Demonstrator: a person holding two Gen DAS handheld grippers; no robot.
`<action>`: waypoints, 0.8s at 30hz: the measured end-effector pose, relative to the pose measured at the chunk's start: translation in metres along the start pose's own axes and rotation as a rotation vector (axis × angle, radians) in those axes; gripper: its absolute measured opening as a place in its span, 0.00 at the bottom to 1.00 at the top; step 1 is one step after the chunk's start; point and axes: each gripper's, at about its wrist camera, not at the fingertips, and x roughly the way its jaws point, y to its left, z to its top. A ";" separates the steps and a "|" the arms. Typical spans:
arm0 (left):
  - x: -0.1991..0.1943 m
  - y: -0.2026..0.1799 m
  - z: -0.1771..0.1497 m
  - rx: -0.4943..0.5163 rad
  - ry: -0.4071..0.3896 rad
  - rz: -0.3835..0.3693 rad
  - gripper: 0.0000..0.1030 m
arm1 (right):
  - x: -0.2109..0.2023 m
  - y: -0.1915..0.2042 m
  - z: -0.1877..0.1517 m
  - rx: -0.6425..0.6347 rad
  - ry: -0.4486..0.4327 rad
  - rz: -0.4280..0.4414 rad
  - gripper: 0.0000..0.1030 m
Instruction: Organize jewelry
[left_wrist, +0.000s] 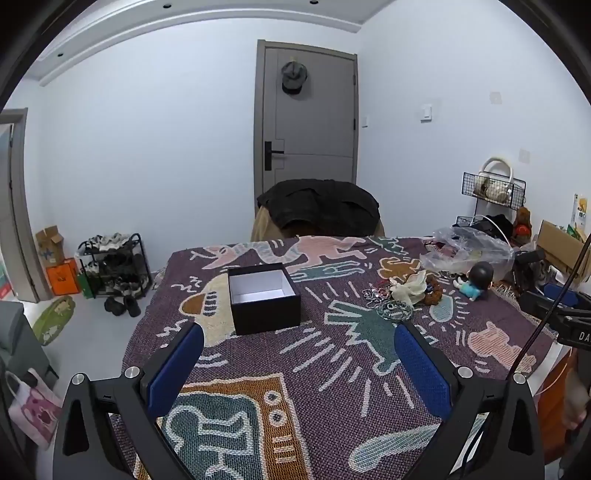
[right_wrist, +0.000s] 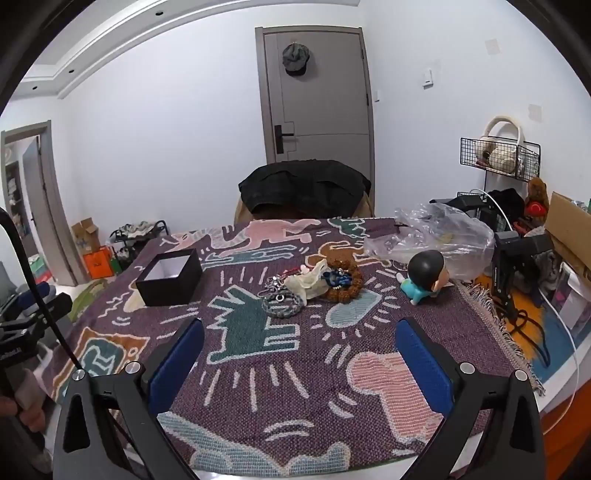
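An open black box (left_wrist: 263, 297) (right_wrist: 170, 277) with a white inside stands on the patterned cloth (left_wrist: 325, 369) (right_wrist: 295, 369). To its right lies a heap of jewelry: a grey bead bracelet (right_wrist: 282, 306) (left_wrist: 394, 311), silver chains (right_wrist: 275, 283) (left_wrist: 373, 295), a brown bead bracelet (right_wrist: 345, 282) (left_wrist: 435, 291), blue beads (right_wrist: 337, 277) and a cream pouch (right_wrist: 308, 282) (left_wrist: 408, 286). My left gripper (left_wrist: 299, 334) is open above the cloth, short of the box. My right gripper (right_wrist: 299, 326) is open too, short of the heap. Nothing is between either pair of fingers.
A big-headed toy figure (right_wrist: 424, 277) (left_wrist: 476, 282) lies right of the jewelry, beside a crumpled clear plastic bag (right_wrist: 432, 236) (left_wrist: 469, 247). A chair with a dark jacket (left_wrist: 319, 208) stands behind the table. Boxes, a wire rack (right_wrist: 498, 155) and cables crowd the right edge.
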 end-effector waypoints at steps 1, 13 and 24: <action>0.000 0.000 0.000 0.001 0.000 -0.001 1.00 | 0.000 -0.001 0.000 0.001 -0.001 0.000 1.00; 0.000 0.002 -0.001 -0.009 -0.007 -0.010 1.00 | -0.002 -0.001 0.002 -0.004 -0.014 -0.006 1.00; 0.001 0.007 0.002 -0.038 0.003 -0.019 1.00 | -0.001 0.001 0.002 0.001 -0.016 0.011 1.00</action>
